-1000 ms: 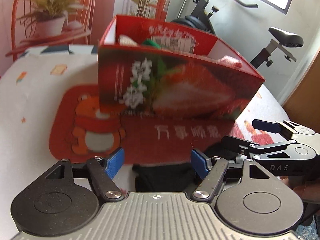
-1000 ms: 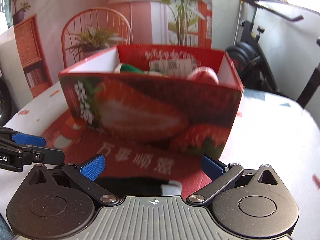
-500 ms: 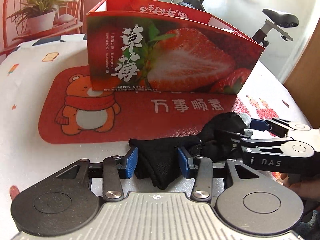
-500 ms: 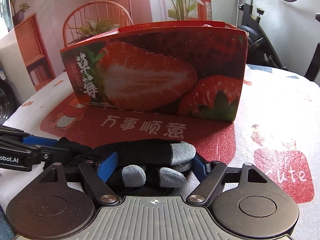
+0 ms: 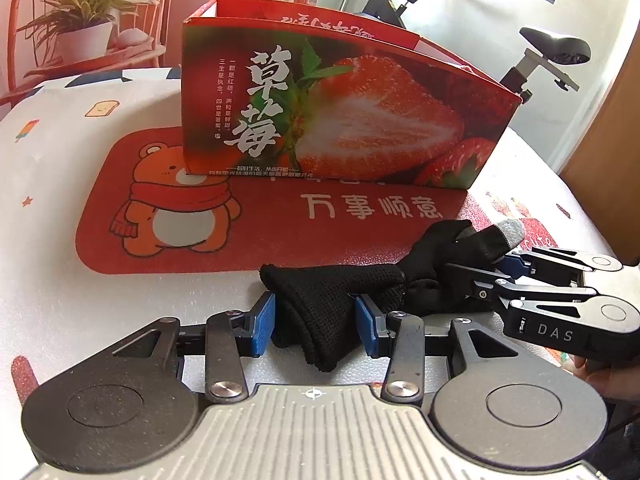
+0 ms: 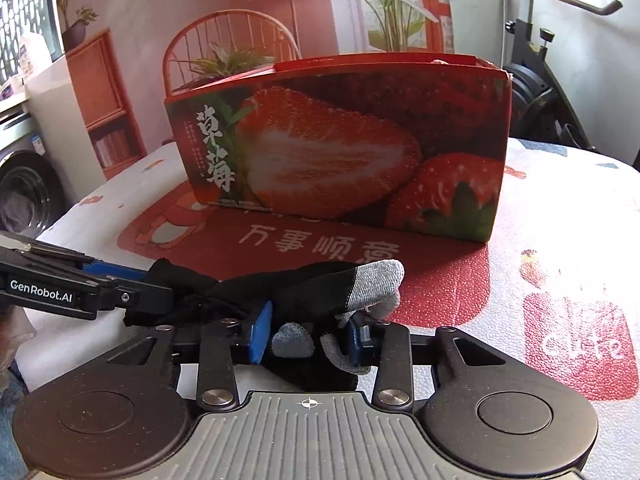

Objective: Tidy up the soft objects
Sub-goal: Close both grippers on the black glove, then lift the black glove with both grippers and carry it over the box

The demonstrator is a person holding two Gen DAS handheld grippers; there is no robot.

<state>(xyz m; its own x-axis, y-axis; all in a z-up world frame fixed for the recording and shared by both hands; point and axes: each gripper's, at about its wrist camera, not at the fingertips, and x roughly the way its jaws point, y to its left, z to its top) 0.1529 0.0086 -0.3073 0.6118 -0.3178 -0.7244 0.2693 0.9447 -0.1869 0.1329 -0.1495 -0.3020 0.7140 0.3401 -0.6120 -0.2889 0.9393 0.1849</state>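
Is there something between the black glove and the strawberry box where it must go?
Nothing visible. The black glove, held by the left gripper and right gripper, faces only bare red mat before the strawberry box.

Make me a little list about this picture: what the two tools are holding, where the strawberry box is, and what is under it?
left tool: shut on the cuff end of the black glove
right tool: shut on the glove's finger end, where the grey fingertips are
glove: stretched between both tools, low over the table
strawberry box: upright on the red bear mat, behind the glove
box contents: hidden from these views
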